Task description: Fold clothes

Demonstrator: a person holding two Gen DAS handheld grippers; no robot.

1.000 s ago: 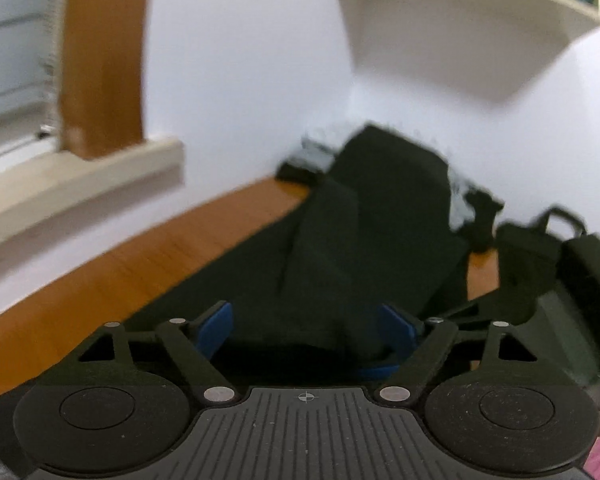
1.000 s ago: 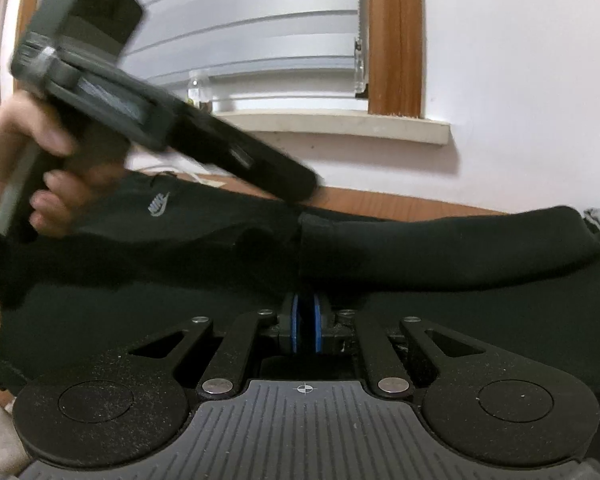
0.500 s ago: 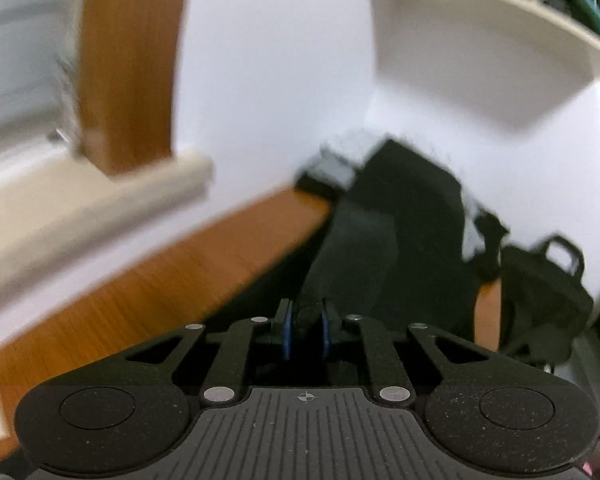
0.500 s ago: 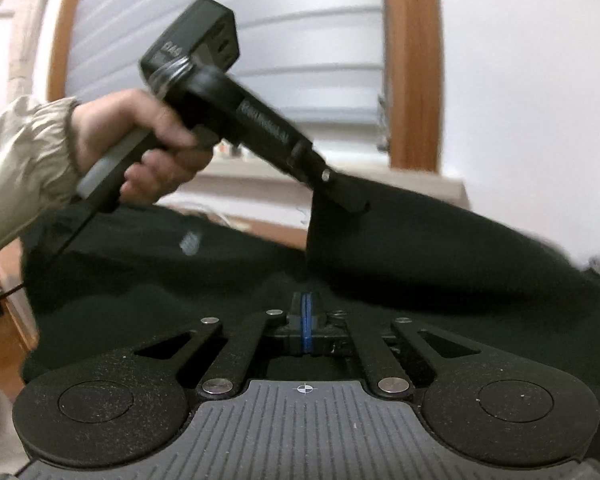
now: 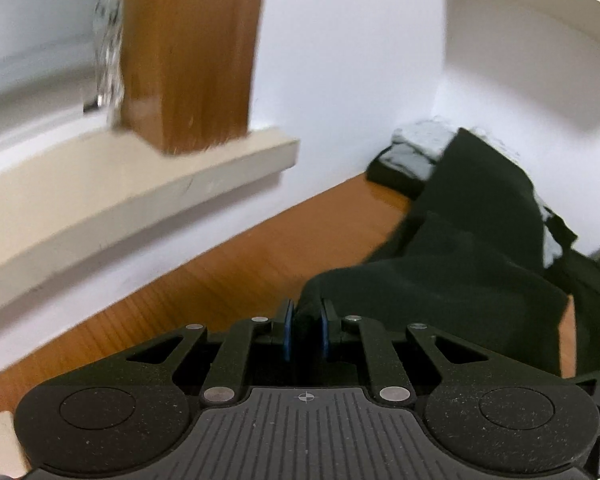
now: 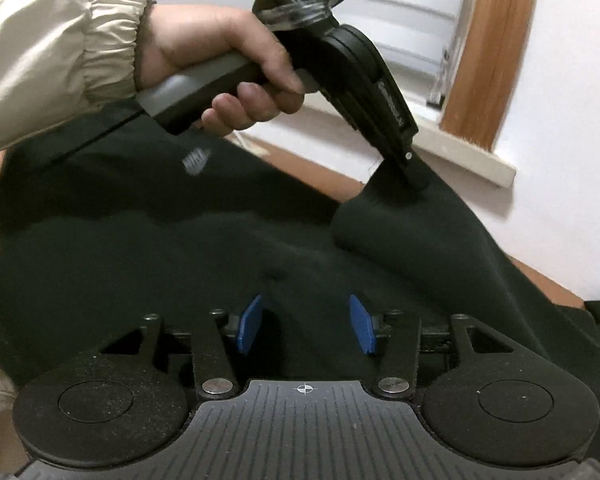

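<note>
We had the left gripper pinched tight on a fold of the black garment, its blue pads nearly together with cloth bunched between them, low in the centre of the left wrist frame. From there the garment ran off to the right over the wooden table, up toward a grey and dark bundle in the corner under the white shelf. The window sill and brown window frame filled the upper left (blurred, all of it).

In the right wrist frame, the right gripper stood with its fingers wide apart, gripping nothing, the garment spread dark just beyond them. The left hand, in a beige sleeve, crossed the upper left of that frame, its tool lifting a peak of cloth at centre right, which hid part of the sill behind.
</note>
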